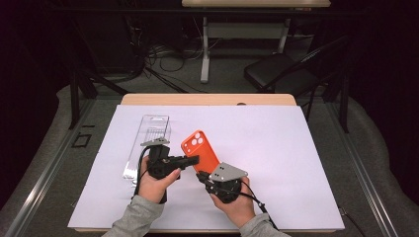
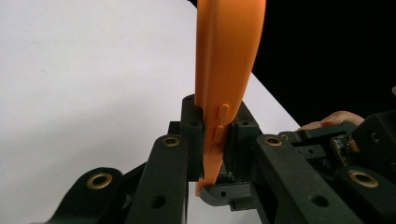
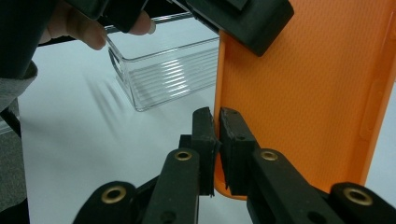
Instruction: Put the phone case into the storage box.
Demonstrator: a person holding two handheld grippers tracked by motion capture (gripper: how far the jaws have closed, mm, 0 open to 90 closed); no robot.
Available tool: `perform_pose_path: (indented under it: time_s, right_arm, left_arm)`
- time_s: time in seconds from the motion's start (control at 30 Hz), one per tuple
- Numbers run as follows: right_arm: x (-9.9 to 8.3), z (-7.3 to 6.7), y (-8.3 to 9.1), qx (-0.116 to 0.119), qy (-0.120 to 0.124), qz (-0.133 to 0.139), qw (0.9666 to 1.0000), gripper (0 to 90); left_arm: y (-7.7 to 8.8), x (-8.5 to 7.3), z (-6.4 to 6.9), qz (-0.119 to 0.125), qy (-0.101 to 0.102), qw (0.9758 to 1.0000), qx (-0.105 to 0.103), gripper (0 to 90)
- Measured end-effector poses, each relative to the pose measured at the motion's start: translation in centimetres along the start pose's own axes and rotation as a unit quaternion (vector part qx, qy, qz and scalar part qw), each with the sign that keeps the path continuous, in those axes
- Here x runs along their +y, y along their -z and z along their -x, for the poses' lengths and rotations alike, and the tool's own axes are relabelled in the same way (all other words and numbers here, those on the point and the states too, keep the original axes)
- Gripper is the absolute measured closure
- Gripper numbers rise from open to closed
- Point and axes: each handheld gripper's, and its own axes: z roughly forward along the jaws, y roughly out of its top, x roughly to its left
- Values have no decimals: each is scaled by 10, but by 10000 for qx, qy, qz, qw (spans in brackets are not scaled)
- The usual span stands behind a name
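Observation:
An orange phone case (image 1: 201, 148) with a camera cut-out is held tilted above the white sheet, between both hands. My left gripper (image 1: 193, 160) reaches in from the left and is shut on the case's side edge. In the left gripper view the case (image 2: 229, 56) stands edge-on between the pads (image 2: 192, 126), and its side buttons are visible. My right gripper (image 1: 204, 176) comes from below and is shut on the case's lower edge. In the right gripper view its two pads (image 3: 233, 135) pinch the rim of the textured case (image 3: 303, 93).
A clear plastic box (image 1: 148, 140) lies on the white sheet (image 1: 276, 148) left of the hands, and appears close behind the case in the right gripper view (image 3: 163, 70). The wooden table edge (image 1: 207, 99) lies beyond the sheet, with a black chair (image 1: 281, 71) and cables on the floor behind.

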Motion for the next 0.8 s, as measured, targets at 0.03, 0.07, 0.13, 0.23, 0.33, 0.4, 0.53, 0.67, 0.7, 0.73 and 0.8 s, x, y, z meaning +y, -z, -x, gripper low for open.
perform_pose_path:
  time_s: [0.03,0.07,0.13,0.23,0.33,0.4,0.53,0.67,0.7,0.73,0.8]
  right_arm:
    - [0,0,0,-2,5,-1,10000,845]
    - [0,0,0,2,10,3,10000,842]
    - [0,0,0,12,15,-5,10000,834]
    - [0,0,0,17,16,-18,10000,827]
    - [0,0,-1,19,17,-20,10000,819]
    - [0,0,-1,17,9,-18,10000,810]
    - [0,0,-1,28,12,-26,10000,790]
    - [0,0,-1,29,7,-19,10000,774]
    - [0,0,-1,26,7,-18,10000,768]
    - [0,0,-1,21,10,-16,10000,760]
    - [0,0,-1,17,7,-6,10000,751]
  left_arm:
    - [0,0,0,-5,-1,10000,6,802]
    - [0,0,0,-9,-8,10000,6,802]
    - [0,0,0,-5,0,10000,11,802]
    - [0,0,0,-18,-4,10000,10,802]
    - [-1,0,-1,-33,8,10000,6,803]
    - [-1,0,-1,-38,7,10000,4,803]
    - [-1,0,-2,-40,10,10000,9,804]
    - [0,0,-2,-25,37,10000,-8,803]
    - [0,0,-2,-23,40,10000,-9,804]
    - [0,0,-3,-24,44,10000,-8,803]
    - [0,0,-4,-24,45,10000,-20,803]
